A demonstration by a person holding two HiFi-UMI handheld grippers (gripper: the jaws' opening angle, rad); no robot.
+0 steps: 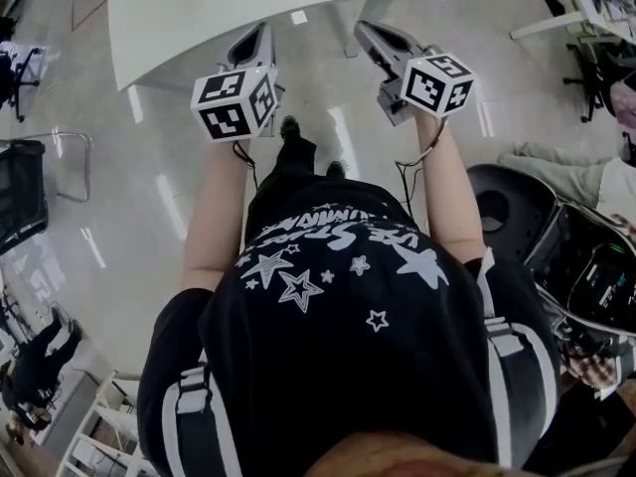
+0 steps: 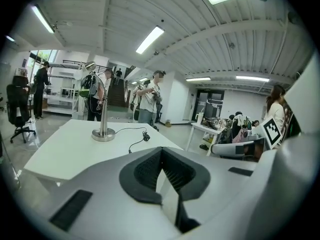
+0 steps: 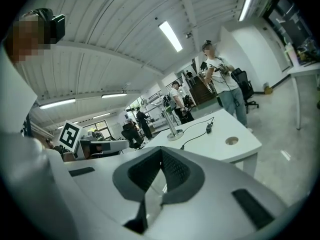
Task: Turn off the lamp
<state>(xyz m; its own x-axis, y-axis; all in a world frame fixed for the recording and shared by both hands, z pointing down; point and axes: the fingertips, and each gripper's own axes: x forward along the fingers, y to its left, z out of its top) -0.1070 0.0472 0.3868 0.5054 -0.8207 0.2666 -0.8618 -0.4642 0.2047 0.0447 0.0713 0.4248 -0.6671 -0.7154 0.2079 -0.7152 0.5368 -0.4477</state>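
Head view has both forearms stretched forward, the left gripper [image 1: 256,38] and right gripper [image 1: 373,36] side by side over the near edge of the white table [image 1: 199,28]. Both pairs of jaws are pressed together with nothing between them (each gripper view shows the tips meeting). From overhead the table's far part is cut off. The lamp [image 2: 103,119] stands on the table well ahead of the left gripper and to its left, its head blending into people behind, its cord [image 2: 135,141] trailing nearer.

Open-plan office; white desk [image 2: 60,149]; swivel chair [image 2: 19,106]; ceiling strip lights [image 2: 149,39]
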